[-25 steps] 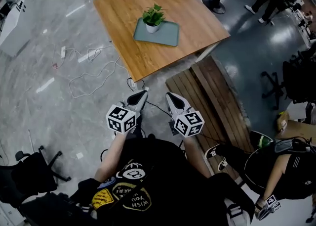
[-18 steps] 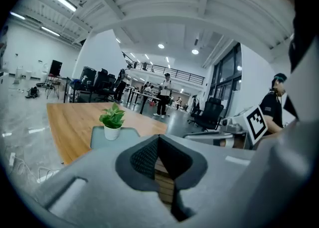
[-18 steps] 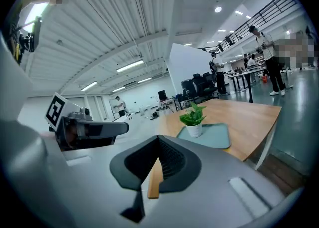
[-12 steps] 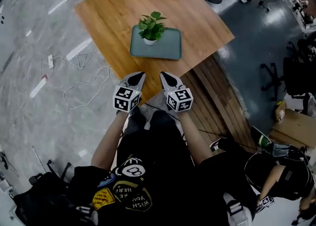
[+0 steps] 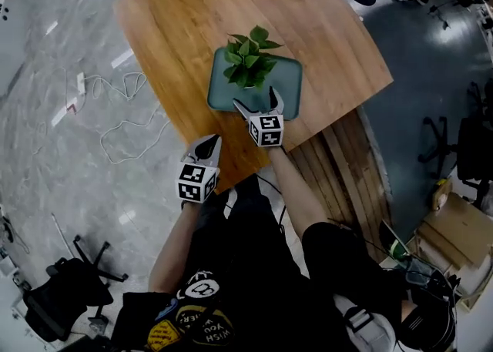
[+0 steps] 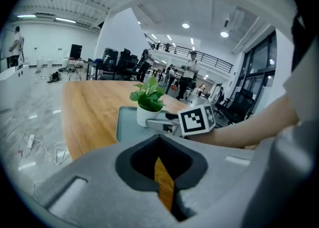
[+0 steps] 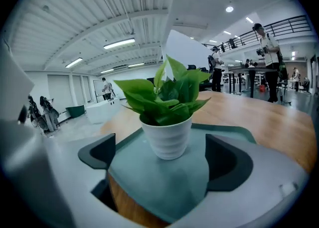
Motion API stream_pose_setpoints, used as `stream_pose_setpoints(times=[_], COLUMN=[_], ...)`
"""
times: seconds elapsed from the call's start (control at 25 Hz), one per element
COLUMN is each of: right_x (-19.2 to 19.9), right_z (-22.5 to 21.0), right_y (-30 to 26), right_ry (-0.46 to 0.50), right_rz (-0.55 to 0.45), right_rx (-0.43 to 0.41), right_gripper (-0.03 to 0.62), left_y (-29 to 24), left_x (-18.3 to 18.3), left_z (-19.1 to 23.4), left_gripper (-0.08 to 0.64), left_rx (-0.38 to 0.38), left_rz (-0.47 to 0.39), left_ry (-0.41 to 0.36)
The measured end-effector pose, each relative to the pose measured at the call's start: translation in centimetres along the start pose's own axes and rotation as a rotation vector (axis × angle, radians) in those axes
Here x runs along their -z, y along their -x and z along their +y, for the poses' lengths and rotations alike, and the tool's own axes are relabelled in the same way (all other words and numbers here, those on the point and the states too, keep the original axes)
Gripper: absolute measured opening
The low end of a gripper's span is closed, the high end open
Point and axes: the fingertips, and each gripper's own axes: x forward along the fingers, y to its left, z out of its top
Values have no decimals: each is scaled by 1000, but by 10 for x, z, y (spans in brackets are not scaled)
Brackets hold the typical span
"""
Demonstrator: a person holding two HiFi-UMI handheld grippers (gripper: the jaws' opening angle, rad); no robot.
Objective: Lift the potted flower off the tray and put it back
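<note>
A small green plant in a white ribbed pot [image 5: 248,65] stands on a grey-green tray [image 5: 289,85] on the wooden table [image 5: 177,27]. My right gripper [image 5: 258,102] hovers over the tray's near edge, and its jaws are opening wide. In the right gripper view the pot [image 7: 167,139] stands just ahead of the gripper [image 7: 164,164], untouched by either pad. My left gripper [image 5: 206,146] is shut, back at the table's near edge. The left gripper view looks past its jaws [image 6: 160,147] to the pot [image 6: 144,114] and the right gripper's marker cube [image 6: 197,119].
White cables [image 5: 115,112] lie on the grey floor left of the table. Dark wooden planks [image 5: 339,165] sit by the table's right corner. An office chair [image 5: 69,289] stands at lower left, cardboard boxes [image 5: 451,227] at right. People stand far off in the hall.
Both grippers swung forward from by the body toward the table. The right one reached the tray's near edge and its jaws opened. The left stopped at the table's edge, still shut.
</note>
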Motion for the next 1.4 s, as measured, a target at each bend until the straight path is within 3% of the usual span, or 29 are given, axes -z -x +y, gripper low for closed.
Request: stream_pose_setpoints(times=[0.2, 0.4, 0.44, 0.72, 0.92, 1.08, 1.24, 1.4], right_x=[-8, -12, -15, -28, -68, -105, -124, -137], right_z=[-14, -14, -16, -16, 2, 23, 49, 66], right_y=[-60, -86, -88, -82, -49, 5, 66, 123], right_ry=[37, 73, 76, 104, 120, 153, 180, 139], right_rz=[-5, -22, -30, -79, -146, -179, -173, -171], right_rx=[-71, -83, -78, -99, -130, -153, -180, -166], right_gripper=[588, 586, 554, 537, 537, 537, 537, 537], left_y=[-15, -21, -23, -22, -9, 6, 10, 37], left_x=[8, 10, 12, 8, -32, -75, -97, -130], left_z=[8, 4, 3, 5, 15, 6, 1, -26], left_gripper=[-4, -3, -4, -3, -3, -3, -3, -4], left_rx=[-26, -42, -45, -44, -30, -2, 7, 60], left_rz=[38, 69, 77, 62, -22, -81, -122, -273], left_ry=[39, -22, -31, 13, 13, -42, -50, -76])
